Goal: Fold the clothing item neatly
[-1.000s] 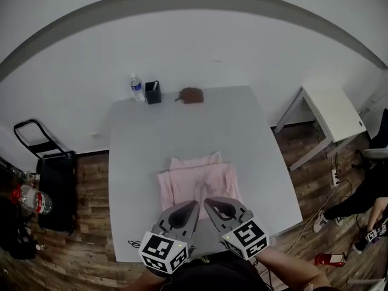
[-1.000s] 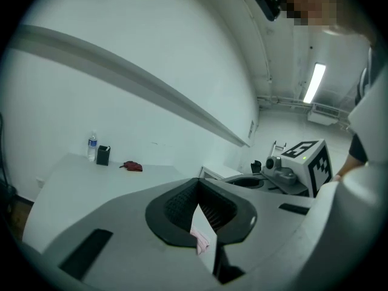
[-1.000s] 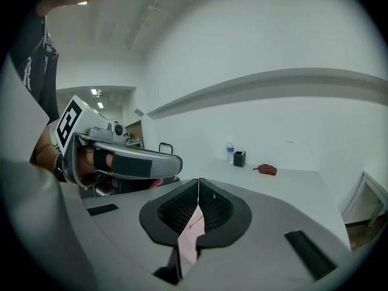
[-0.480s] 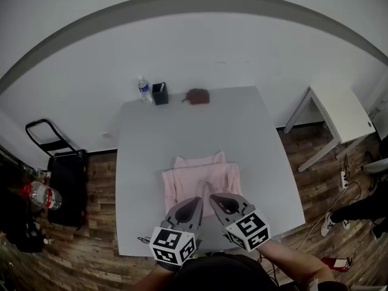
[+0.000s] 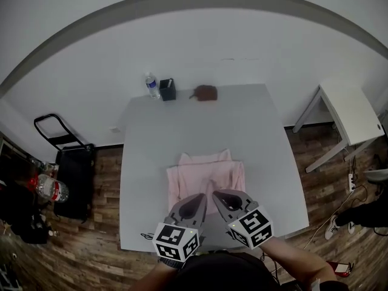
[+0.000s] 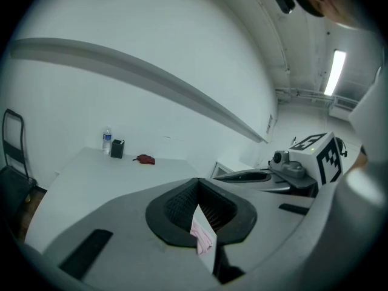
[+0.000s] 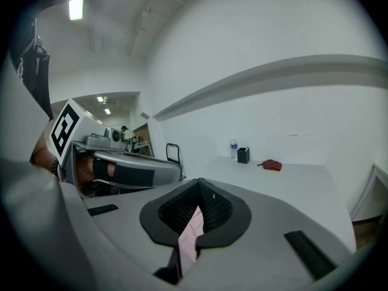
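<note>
Left gripper (image 5: pixel 202 197): held low at 6 o'clock of the head view, nose tipped slightly down, pointing toward 12 o'clock and angled inward toward the other tool.
Left claw: fully closed, pinching a fold of the pink garment (image 5: pixel 206 173); pink cloth shows in the slit between the pads in the left gripper view (image 6: pixel 202 235).
Right gripper (image 5: pixel 216 194): mirror pose just beside the left one, tips nearly meeting, nose also slightly down.
Right claw: fully closed, with a strip of the same pink cloth clamped between the pads (image 7: pixel 193 226).
Forearms (image 5: pixel 297 264): coming in from 6 o'clock, under the head camera.
Garment: lying flat on the grey table (image 5: pixel 200 123) at the 6 o'clock side, near edge lifted into both claws, collar end toward 12 o'clock.
Table far edge: water bottle (image 5: pixel 151 85) and black cup (image 5: pixel 168 90) side by side at 11 o'clock, brown object (image 5: pixel 206 93) at 12 o'clock, all well apart from the garment.
Room: white wall (image 5: pixel 194 47) behind the table at 12 o'clock; wood-plank floor (image 5: pixel 97 247) around it.
Surroundings: white side table (image 5: pixel 351 117) at 3 o'clock, black cart (image 5: pixel 60 144) at 9 o'clock.
</note>
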